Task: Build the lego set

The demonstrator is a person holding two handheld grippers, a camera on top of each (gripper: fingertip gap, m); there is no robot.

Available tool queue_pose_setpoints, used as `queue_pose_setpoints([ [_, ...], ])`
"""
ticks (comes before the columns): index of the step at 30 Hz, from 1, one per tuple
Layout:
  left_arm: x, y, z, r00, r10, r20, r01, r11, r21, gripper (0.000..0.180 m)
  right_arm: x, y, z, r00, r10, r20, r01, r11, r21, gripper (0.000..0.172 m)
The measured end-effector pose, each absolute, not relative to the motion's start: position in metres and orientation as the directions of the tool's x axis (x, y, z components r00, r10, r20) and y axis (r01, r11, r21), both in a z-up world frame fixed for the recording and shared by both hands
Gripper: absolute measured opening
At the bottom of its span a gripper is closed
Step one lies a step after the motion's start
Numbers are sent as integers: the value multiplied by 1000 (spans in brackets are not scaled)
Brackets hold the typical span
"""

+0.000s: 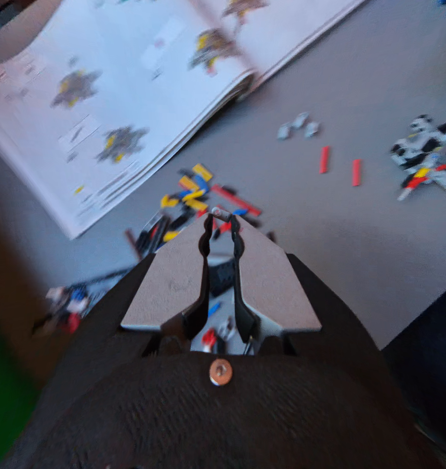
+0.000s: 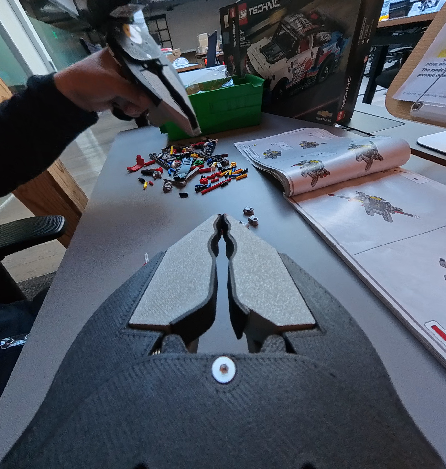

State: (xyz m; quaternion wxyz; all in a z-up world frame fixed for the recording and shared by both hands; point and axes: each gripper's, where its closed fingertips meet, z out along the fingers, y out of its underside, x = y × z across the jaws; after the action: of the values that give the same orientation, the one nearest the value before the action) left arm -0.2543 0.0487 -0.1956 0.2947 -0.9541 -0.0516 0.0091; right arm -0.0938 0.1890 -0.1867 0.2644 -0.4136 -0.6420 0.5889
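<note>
My left gripper (image 1: 221,216) is shut on a small grey connector piece (image 1: 220,213), pinched crosswise at the very fingertips. It hovers above a pile of small coloured building pieces (image 1: 191,198) on the grey table (image 1: 318,241). The right wrist view shows this gripper (image 2: 195,130) held by a hand, tilted down over the same pile (image 2: 191,165). My right gripper (image 2: 221,216) is shut, its tips meeting low over the table. Two small grey connectors (image 2: 249,214) lie just to its right.
An open instruction booklet (image 2: 343,165) lies at the right, also in the left wrist view (image 1: 102,101). A green bin (image 2: 224,106) and a product box (image 2: 293,58) stand at the back. Two red axles (image 1: 324,160) and a partly built model (image 1: 430,154) lie on the table. A chair arm (image 2: 21,231) is at the left. The gap from one gripper's tips to the other's is roughly 20 cm.
</note>
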Motion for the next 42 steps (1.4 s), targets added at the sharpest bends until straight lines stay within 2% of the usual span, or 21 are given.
queue_pose_setpoints([
  [3, -216, 101, -217, 997, -40, 60, 0, -833, -553, 12, -93, 190, -185, -512, 848, -136, 211, -30, -977, 0],
  [8, -186, 141, -253, 985, -134, 107, -64, -866, -496, 12, -91, 194, -179, -509, 850, -136, 191, -42, -981, 0],
  [14, -180, 147, -271, 980, -179, 82, -124, -887, -444, 12, -90, 189, -178, -533, 836, -126, 189, -27, -982, 0],
  [20, -182, 146, -269, 980, -186, 76, -134, -887, -441, 22, -90, 183, -180, -550, 827, -117, 197, -7, -980, 0],
  [24, -189, 142, -260, 983, -178, 50, -137, -883, -449, 22, -90, 185, -178, -546, 829, -121, 190, -17, -982, 0],
  [26, -192, 145, -245, 986, -165, 34, -127, -858, -499, 20, -90, 185, -178, -545, 829, -123, 191, -20, -981, 0],
  [28, -194, 155, -227, 989, -147, 33, -99, -798, -594, 17, -90, 185, -178, -545, 830, -123, 191, -19, -981, 0],
  [31, -207, 174, -208, 997, -73, 3, -47, -660, -750, 22, -89, 184, -178, -547, 828, -124, 192, -21, -981, 0],
  [35, -229, 186, -193, 998, 39, -58, -34, -453, -891, 21, -88, 182, -177, -552, 824, -127, 190, -23, -982, 0],
  [38, -234, 188, -180, 994, 67, -89, -61, -341, -938, 18, -87, 180, -178, -560, 818, -130, 191, -25, -981, 0],
  [42, -226, 190, -184, 993, 38, -113, -96, -310, -946, 17, -88, 173, -180, -580, 803, -139, 201, -24, -979, 0],
])
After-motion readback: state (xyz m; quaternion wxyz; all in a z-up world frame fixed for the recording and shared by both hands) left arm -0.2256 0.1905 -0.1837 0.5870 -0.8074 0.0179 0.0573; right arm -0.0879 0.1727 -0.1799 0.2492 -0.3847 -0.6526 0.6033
